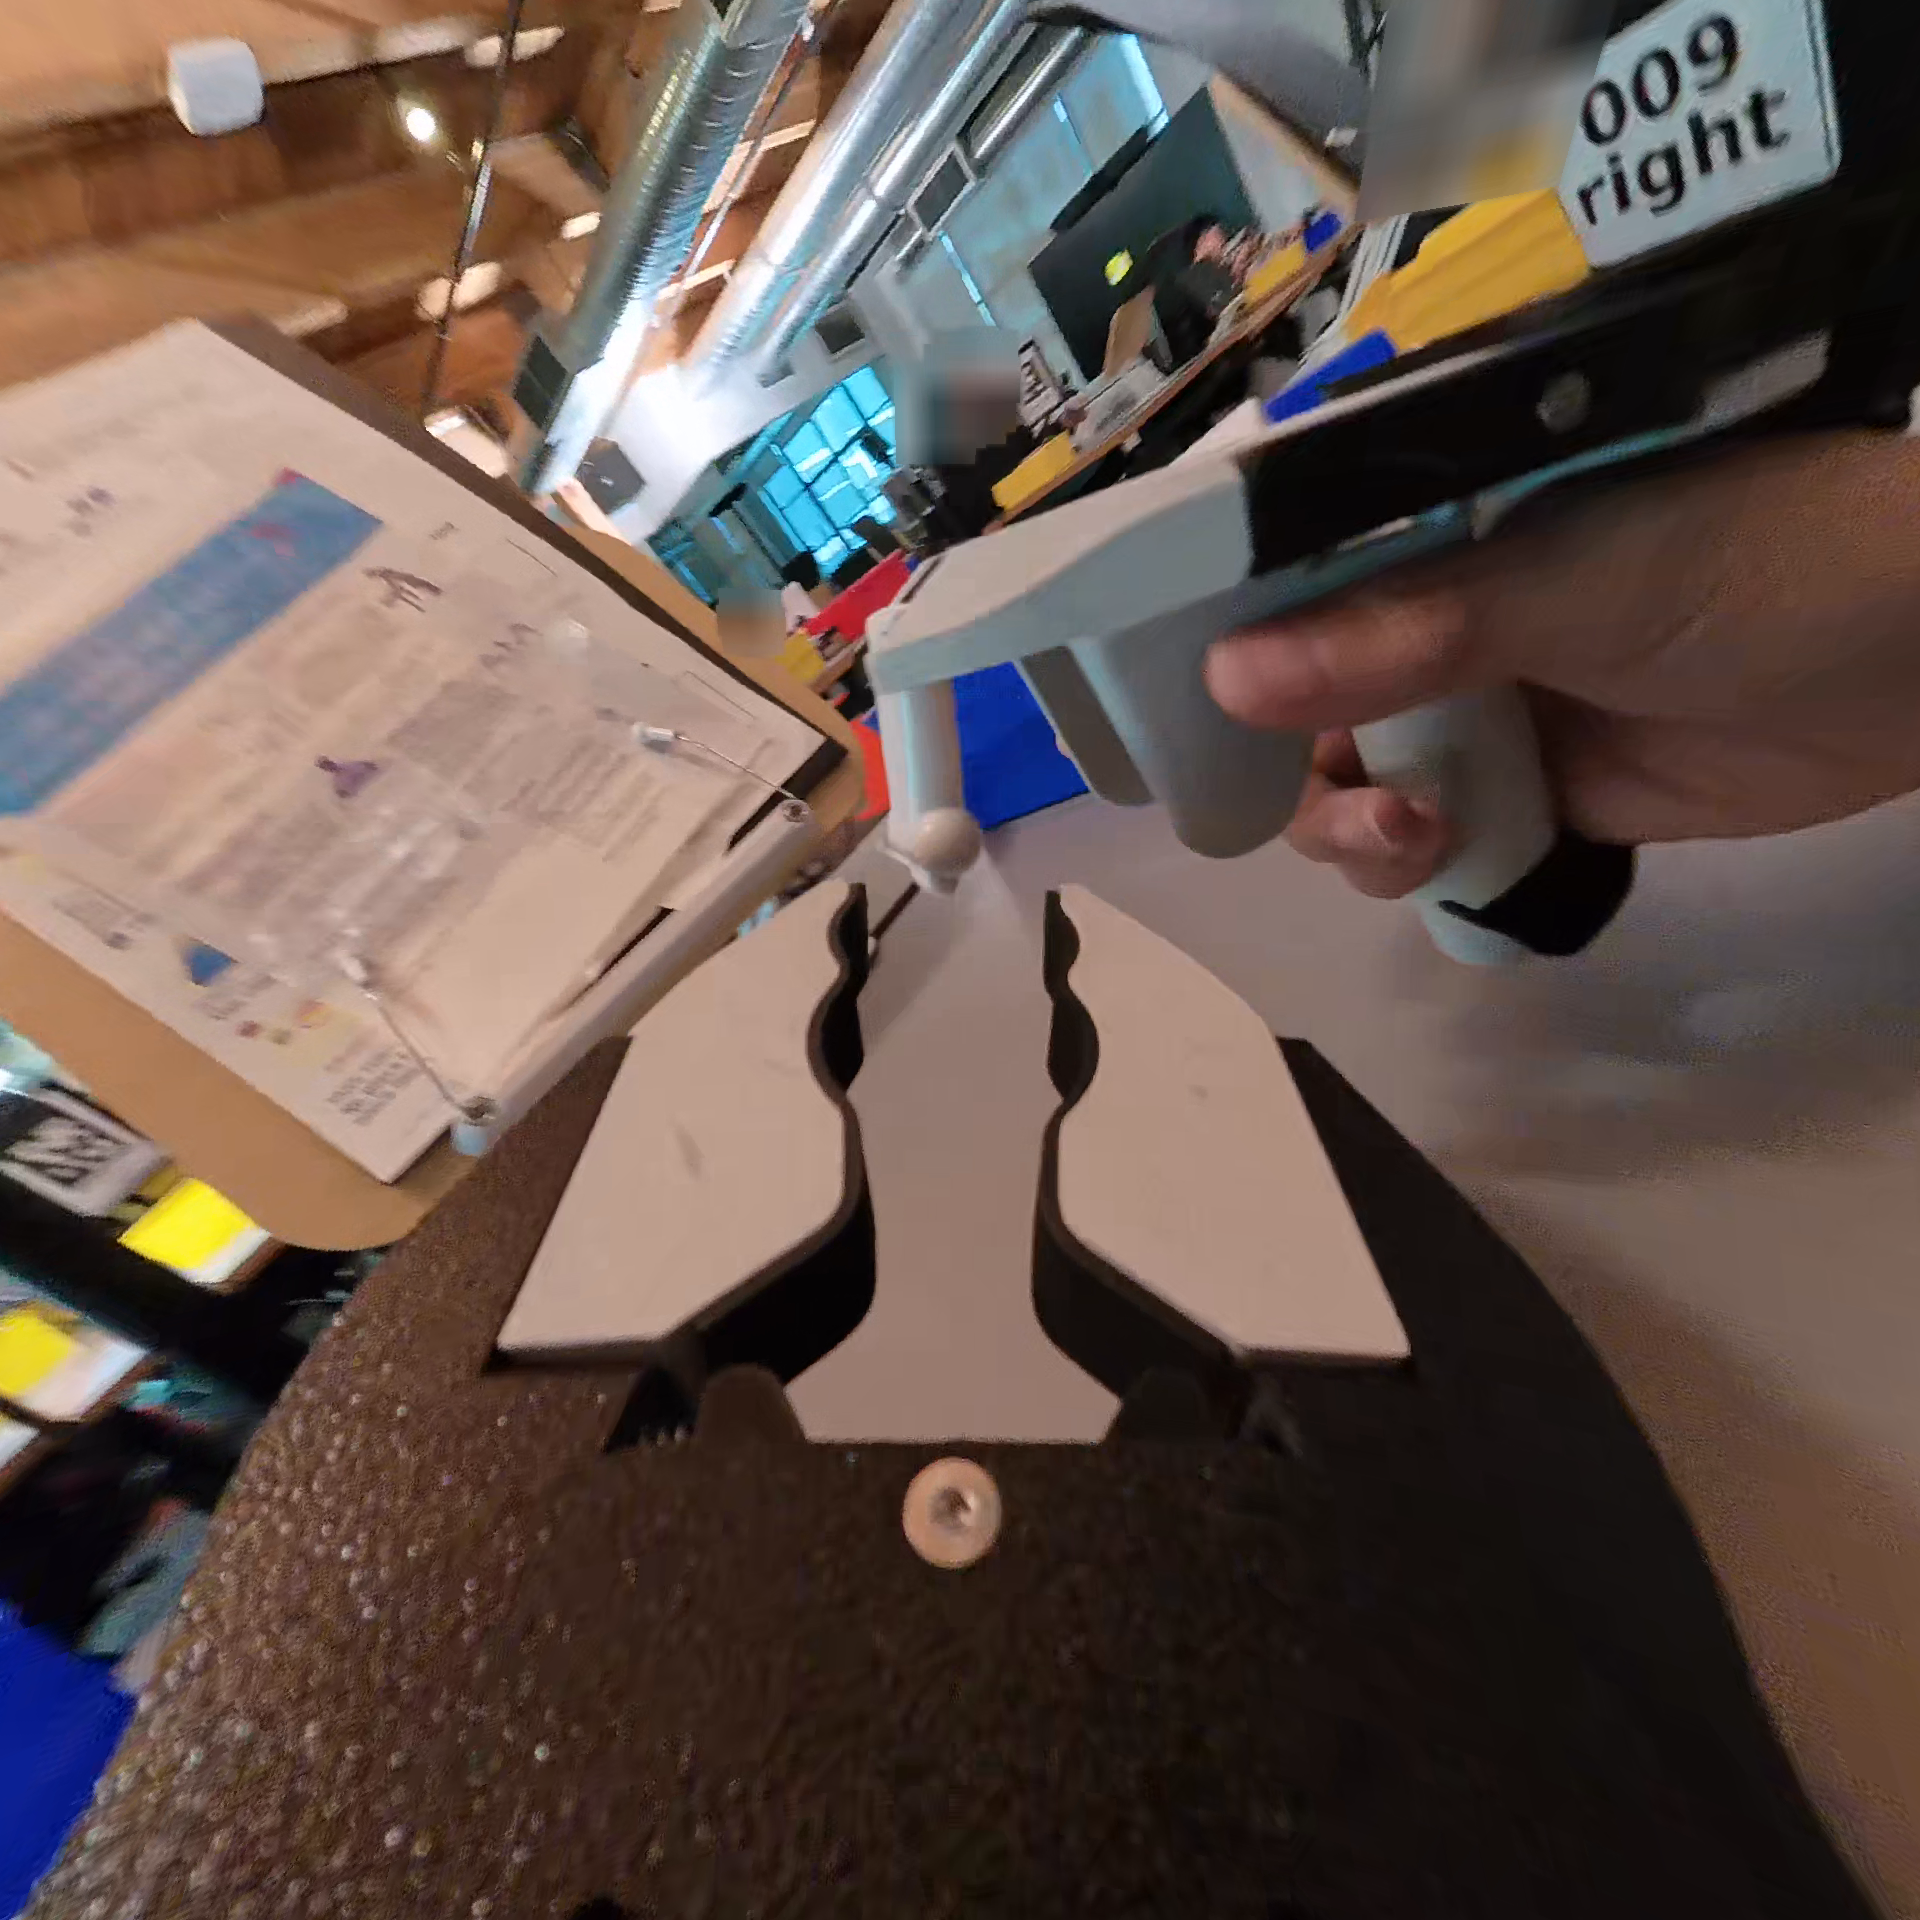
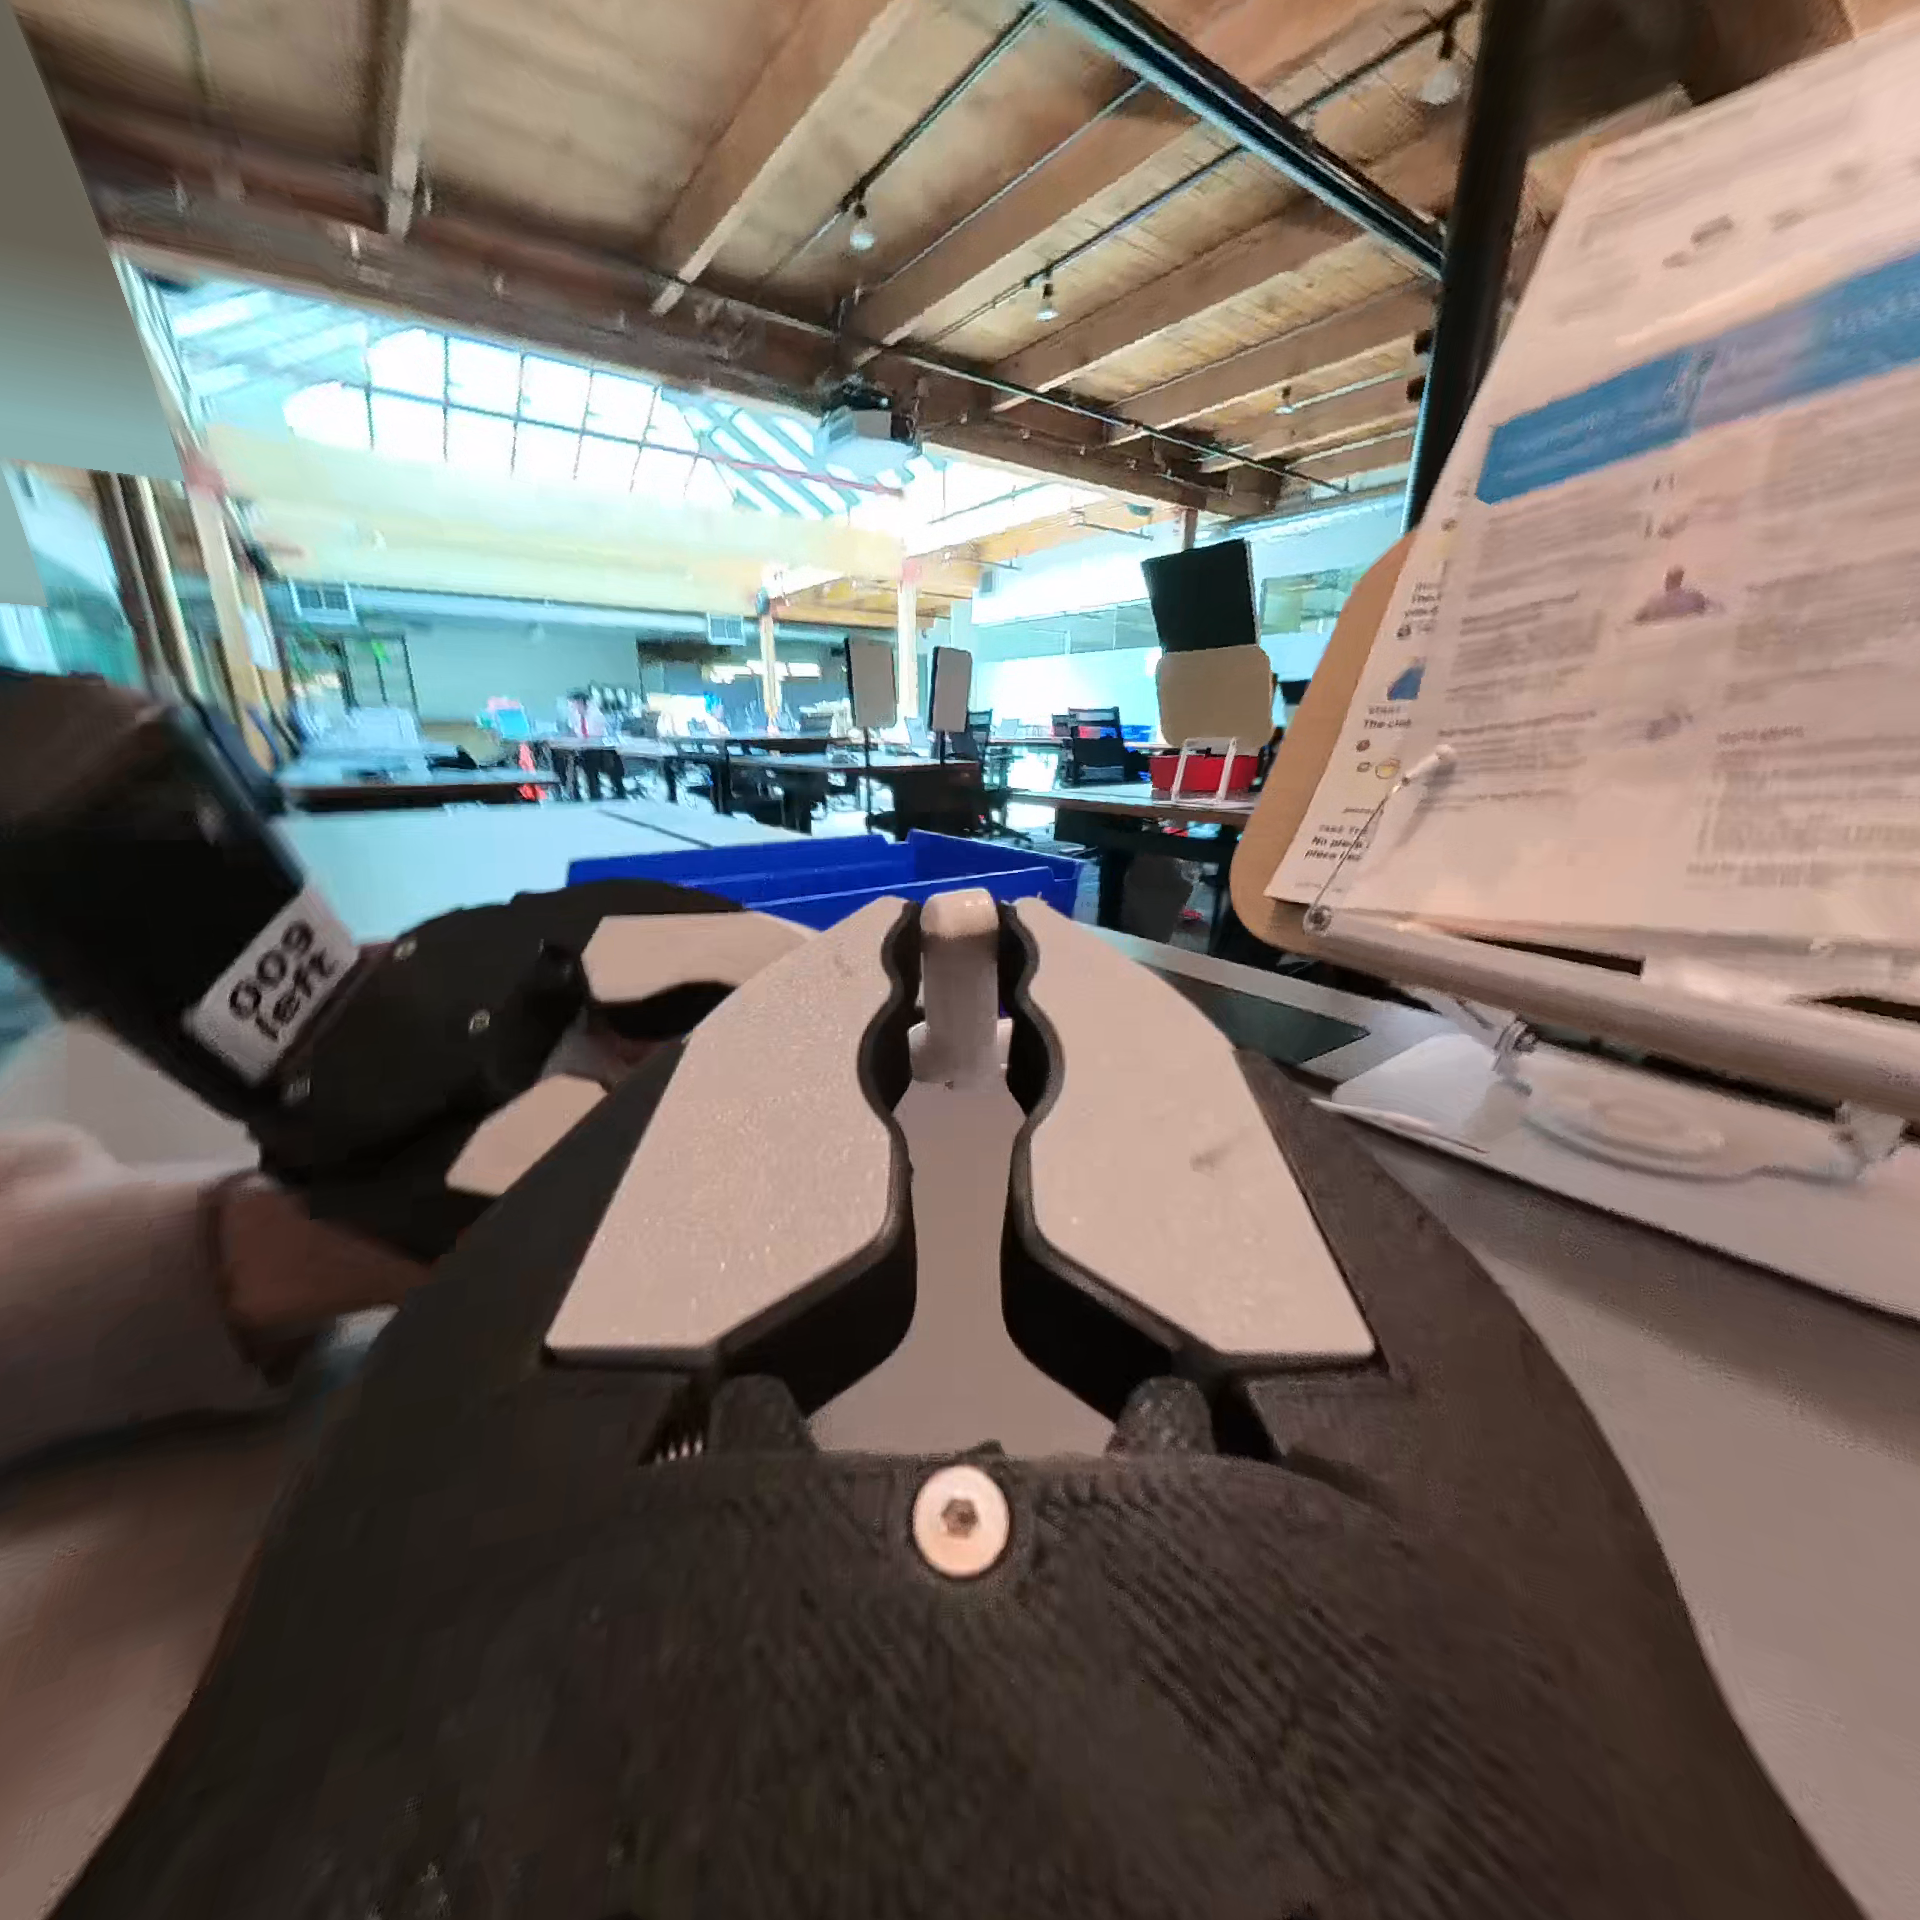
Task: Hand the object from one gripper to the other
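The object is a small white peg with a rounded ball end. In the right wrist view my right gripper (image 2: 961, 935) is shut on the peg (image 2: 958, 1003), which stands upright between the fingertips. In the left wrist view the right gripper (image 1: 914, 665) comes in from the upper right with the peg (image 1: 930, 769) hanging ball-end down. My left gripper (image 1: 956, 904) is open and empty, with the ball just beyond its fingertips, nearer the left one. The left gripper also shows in the right wrist view (image 2: 623, 1039), low on the left, jaws apart.
A wooden document stand with printed pages (image 1: 312, 748) stands close on the left; it also shows in the right wrist view (image 2: 1662, 675). A blue bin (image 2: 831, 873) sits behind the grippers on the pale table (image 1: 1558, 1091). A hand (image 1: 1610, 644) holds the right gripper. Some 4 cm of space lies between my two pairs of fingers.
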`<action>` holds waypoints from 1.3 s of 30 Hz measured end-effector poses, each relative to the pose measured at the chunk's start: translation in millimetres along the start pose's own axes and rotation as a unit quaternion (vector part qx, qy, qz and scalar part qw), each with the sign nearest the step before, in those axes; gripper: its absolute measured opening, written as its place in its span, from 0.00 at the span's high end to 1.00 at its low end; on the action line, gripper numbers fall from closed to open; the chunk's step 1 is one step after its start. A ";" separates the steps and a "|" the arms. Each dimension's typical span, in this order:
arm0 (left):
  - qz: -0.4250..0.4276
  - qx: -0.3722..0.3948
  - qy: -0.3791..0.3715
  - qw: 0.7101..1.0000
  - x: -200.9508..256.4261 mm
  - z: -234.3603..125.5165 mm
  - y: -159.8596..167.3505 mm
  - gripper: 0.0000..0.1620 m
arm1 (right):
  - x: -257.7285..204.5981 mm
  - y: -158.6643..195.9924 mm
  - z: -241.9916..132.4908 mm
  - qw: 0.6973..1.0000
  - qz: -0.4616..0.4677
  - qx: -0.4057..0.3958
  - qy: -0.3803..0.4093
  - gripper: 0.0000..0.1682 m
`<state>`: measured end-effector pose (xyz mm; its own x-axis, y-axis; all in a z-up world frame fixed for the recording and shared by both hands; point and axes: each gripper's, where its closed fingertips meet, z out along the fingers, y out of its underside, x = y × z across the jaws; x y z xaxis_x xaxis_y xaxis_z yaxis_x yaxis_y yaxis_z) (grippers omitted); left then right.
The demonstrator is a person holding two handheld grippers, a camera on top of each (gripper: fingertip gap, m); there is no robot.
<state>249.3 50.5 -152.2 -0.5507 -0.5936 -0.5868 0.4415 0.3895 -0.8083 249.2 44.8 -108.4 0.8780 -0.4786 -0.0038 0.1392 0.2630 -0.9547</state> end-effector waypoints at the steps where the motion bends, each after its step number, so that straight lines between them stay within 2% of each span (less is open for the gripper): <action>1: 0.025 -0.007 -0.010 1.000 1.3 1.2 -0.6 0.81 | 2.0 0.1 -0.4 1.000 0.024 0.005 0.001 0.92; 4: 0.069 -0.025 -0.032 0.997 4.2 4.3 -0.2 0.85 | 4.2 0.4 -0.5 0.999 0.033 0.009 0.010 0.92; 7: 0.074 -0.035 -0.065 0.995 -3.3 3.8 0.4 0.92 | -2.4 2.1 1.7 1.000 0.020 -0.002 -0.004 0.92; 10: 0.067 -0.038 -0.069 0.995 -6.3 3.2 1.7 0.87 | -7.1 5.3 3.8 1.000 0.018 -0.005 -0.008 0.92; 11: 0.065 -0.037 -0.068 0.995 -6.2 2.7 1.1 0.90 | -8.1 6.1 4.6 1.000 0.016 -0.006 -0.008 0.92; 15: 0.046 -0.041 -0.053 0.997 -5.1 2.9 0.1 0.91 | -7.6 4.6 4.0 1.000 0.001 -0.006 -0.011 0.92; 17: 0.015 -0.034 -0.025 0.999 -1.3 3.3 -0.1 0.92 | -8.5 5.3 2.1 0.999 -0.016 -0.018 -0.035 0.92; 20: -0.090 0.000 0.050 0.995 5.2 0.3 -3.7 0.92 | -6.1 2.4 -7.2 0.995 -0.027 -0.041 -0.088 0.82; 23: -0.207 0.053 0.181 0.960 19.5 -12.1 -13.3 0.92 | -8.5 -6.3 -22.1 0.984 0.033 -0.059 -0.165 0.83; 26: -0.278 0.096 0.280 0.914 27.3 -28.3 -23.3 0.92 | -19.5 -12.4 -33.3 0.961 0.120 -0.060 -0.243 0.86; 29: -0.298 0.106 0.351 0.882 38.3 -40.4 -27.4 0.92 | -31.4 -13.2 -32.8 0.940 0.184 -0.045 -0.284 0.86; 33: -0.285 0.093 0.383 0.874 50.6 -43.7 -26.3 0.92 | -54.1 -1.5 -31.8 0.911 0.223 -0.083 -0.336 0.88; 36: -0.275 0.087 0.386 0.876 54.2 -43.1 -25.3 0.92 | -61.4 14.8 -30.3 0.916 0.186 -0.122 -0.333 0.87; 39: -0.264 0.079 0.381 0.882 56.3 -40.7 -23.7 0.92 | -62.1 17.0 -28.3 0.922 0.164 -0.127 -0.327 0.93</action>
<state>179.0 36.5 -168.0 -0.9991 0.0071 -0.0411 0.0414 0.0611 -0.9973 184.1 55.2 -132.8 0.9537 0.2212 -0.2038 -0.2215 0.0584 -0.9734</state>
